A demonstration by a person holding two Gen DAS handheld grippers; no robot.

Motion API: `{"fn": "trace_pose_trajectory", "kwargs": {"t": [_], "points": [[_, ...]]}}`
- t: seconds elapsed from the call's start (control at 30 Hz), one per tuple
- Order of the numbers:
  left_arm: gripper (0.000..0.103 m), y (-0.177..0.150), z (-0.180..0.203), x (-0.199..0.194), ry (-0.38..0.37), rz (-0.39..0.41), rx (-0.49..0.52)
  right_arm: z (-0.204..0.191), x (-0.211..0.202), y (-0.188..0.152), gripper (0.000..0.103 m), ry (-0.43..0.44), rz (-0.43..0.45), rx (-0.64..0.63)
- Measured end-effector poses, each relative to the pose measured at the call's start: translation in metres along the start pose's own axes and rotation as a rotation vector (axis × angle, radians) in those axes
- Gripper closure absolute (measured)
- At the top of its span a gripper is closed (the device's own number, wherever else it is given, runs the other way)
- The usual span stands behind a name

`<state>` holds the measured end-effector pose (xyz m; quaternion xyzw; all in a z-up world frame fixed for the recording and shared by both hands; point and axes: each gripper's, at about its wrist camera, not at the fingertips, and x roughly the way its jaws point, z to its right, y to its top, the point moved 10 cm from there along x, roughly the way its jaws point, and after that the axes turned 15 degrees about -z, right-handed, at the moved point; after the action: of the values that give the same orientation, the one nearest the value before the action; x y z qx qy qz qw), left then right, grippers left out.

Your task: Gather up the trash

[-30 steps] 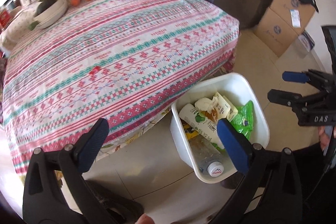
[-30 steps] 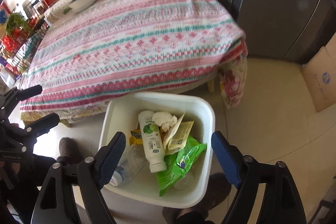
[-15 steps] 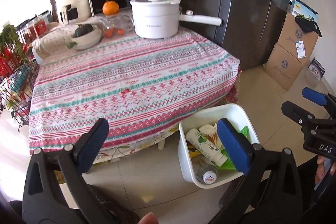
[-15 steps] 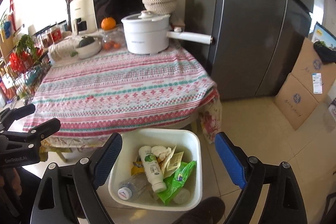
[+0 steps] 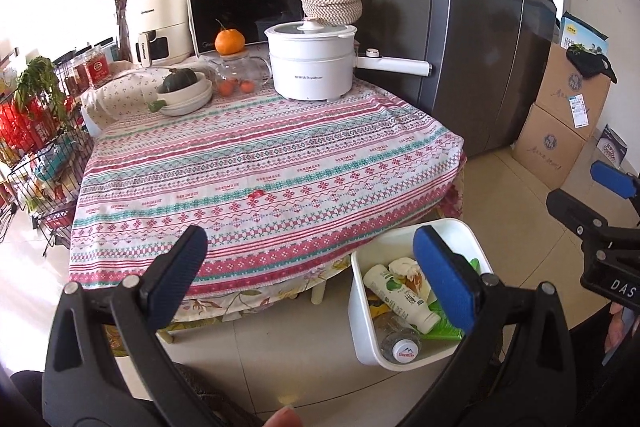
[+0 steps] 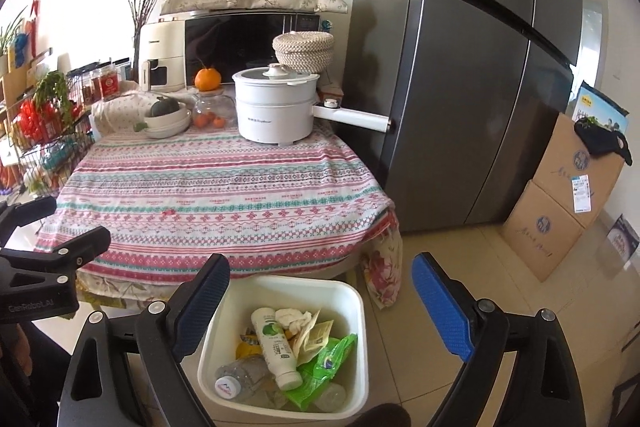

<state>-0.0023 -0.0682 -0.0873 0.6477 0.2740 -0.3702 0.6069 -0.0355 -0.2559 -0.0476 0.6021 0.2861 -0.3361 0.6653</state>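
A white bin (image 6: pixel 348 297) stands on the floor at the table's near corner; it also shows in the left wrist view (image 5: pixel 452 227). It holds a white bottle (image 6: pixel 276 347), a clear water bottle (image 6: pixel 240 377), a green wrapper (image 6: pixel 328 359), crumpled tissue (image 6: pixel 294 317) and a yellow packet (image 6: pixel 316 335). My left gripper (image 5: pixel 316 275) is open and empty, raised in front of the table. My right gripper (image 6: pixel 320 303) is open and empty, above the bin. A tiny red scrap (image 5: pixel 255 193) lies on the striped tablecloth (image 5: pixel 260 163).
At the table's back stand a white electric pot (image 5: pixel 312 65) with a long handle, a glass teapot (image 5: pixel 238 75), a bowl with a squash (image 5: pixel 184 89) and an orange. A grey fridge (image 6: pixel 472 87) stands right, cardboard boxes (image 6: pixel 568 195) beyond it, wire racks (image 5: pixel 36 155) left.
Both grippers have pulled back and up from the bin and table. The view has widened from the tabletop and bin to the whole table, the microwave and the fridge. Both stay open.
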Motion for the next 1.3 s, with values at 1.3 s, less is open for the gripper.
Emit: {"fn": "trace_pose_trajectory", "kwargs": {"t": [1.3], "points": [[0.001,-0.001,0.005,0.0,-0.025,0.006,-0.021,0.01,0.011,-0.005,0.0,-0.014,-0.037,0.046]]}}
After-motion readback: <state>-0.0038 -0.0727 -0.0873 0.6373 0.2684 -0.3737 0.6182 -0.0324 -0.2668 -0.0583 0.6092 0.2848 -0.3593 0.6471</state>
